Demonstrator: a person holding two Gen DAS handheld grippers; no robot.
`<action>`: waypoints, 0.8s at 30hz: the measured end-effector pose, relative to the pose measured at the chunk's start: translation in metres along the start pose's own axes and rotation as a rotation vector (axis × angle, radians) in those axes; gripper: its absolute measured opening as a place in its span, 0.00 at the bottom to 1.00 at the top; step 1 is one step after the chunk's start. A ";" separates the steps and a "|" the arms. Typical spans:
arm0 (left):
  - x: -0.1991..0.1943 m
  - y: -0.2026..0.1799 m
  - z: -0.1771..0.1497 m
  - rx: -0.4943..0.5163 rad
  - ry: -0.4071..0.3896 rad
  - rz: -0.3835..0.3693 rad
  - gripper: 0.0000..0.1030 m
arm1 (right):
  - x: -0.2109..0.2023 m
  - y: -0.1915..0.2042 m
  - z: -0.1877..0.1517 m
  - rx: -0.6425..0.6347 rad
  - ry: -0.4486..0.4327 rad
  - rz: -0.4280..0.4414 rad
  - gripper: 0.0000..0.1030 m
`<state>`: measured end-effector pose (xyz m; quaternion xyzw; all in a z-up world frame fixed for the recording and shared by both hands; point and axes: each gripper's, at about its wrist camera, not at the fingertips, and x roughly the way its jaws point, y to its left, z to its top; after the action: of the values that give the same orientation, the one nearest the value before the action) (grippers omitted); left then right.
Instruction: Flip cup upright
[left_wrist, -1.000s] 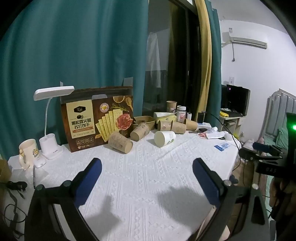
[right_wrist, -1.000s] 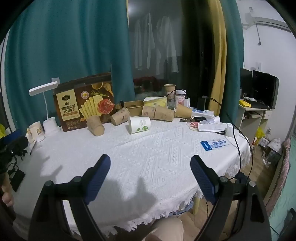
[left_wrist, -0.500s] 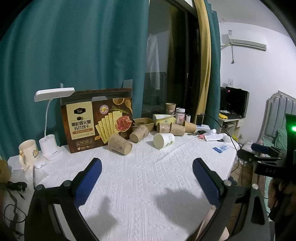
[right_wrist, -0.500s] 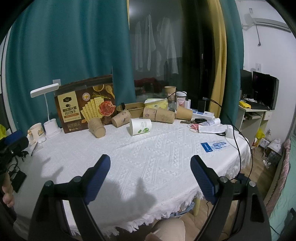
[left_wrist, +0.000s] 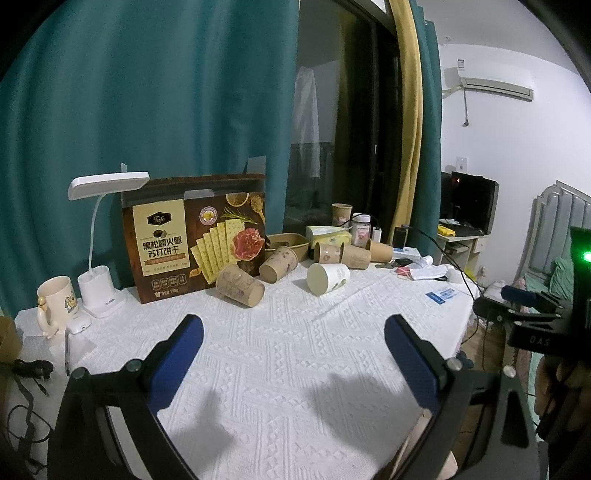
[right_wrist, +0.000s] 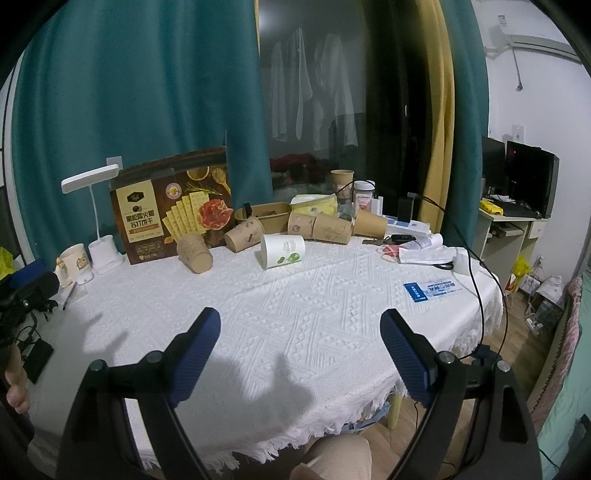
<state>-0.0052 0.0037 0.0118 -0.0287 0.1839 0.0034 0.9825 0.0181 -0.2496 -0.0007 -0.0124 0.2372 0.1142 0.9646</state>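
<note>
Round table under a white textured cloth (right_wrist: 314, 295), teal curtains (left_wrist: 147, 110) and a dark window behind. Landmark: brown cracker box (left_wrist: 195, 240) standing at the back, logo reads "Tafe", large Chinese characters below, smaller print not legible. Left of the box: white desk lamp (left_wrist: 103, 236), then a cream mug (left_wrist: 55, 304). Just in front of the box's right end: brown paper cup (left_wrist: 240, 285) on its side, a second brown cup (left_wrist: 277, 264) tipped beside it. Further right of the box: white paper cup (right_wrist: 282, 251) with green leaf print, lying on its side, open mouth facing left in the right wrist view. Behind it, more brown cups on their sides (right_wrist: 325, 227), one brown cup upright (right_wrist: 341, 182), a brown tray (right_wrist: 267, 214), a yellow pack (right_wrist: 316, 205), a small jar (right_wrist: 364, 195), label unreadable. Blue-and-white card (right_wrist: 434, 290) near the table's right edge, print too small to read. Left gripper (left_wrist: 293, 343) jaws spread wide, nothing between them, over bare cloth well short of the cups. Right gripper (right_wrist: 299, 336) likewise wide open and empty, near the front edge. "DAS" readable on the right gripper's body at the edge of the left wrist view.
</note>
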 end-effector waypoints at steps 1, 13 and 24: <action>0.000 0.000 0.000 -0.001 0.001 0.000 0.96 | 0.000 0.000 0.000 0.000 0.000 0.001 0.84; 0.000 0.000 -0.002 -0.001 0.002 0.001 0.96 | 0.000 0.003 -0.002 0.000 0.000 0.003 0.84; 0.001 -0.001 -0.003 0.000 0.003 0.003 0.96 | 0.000 0.003 -0.002 0.000 0.000 0.006 0.84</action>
<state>-0.0057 0.0029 0.0089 -0.0284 0.1853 0.0049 0.9823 0.0170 -0.2469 -0.0023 -0.0118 0.2370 0.1171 0.9643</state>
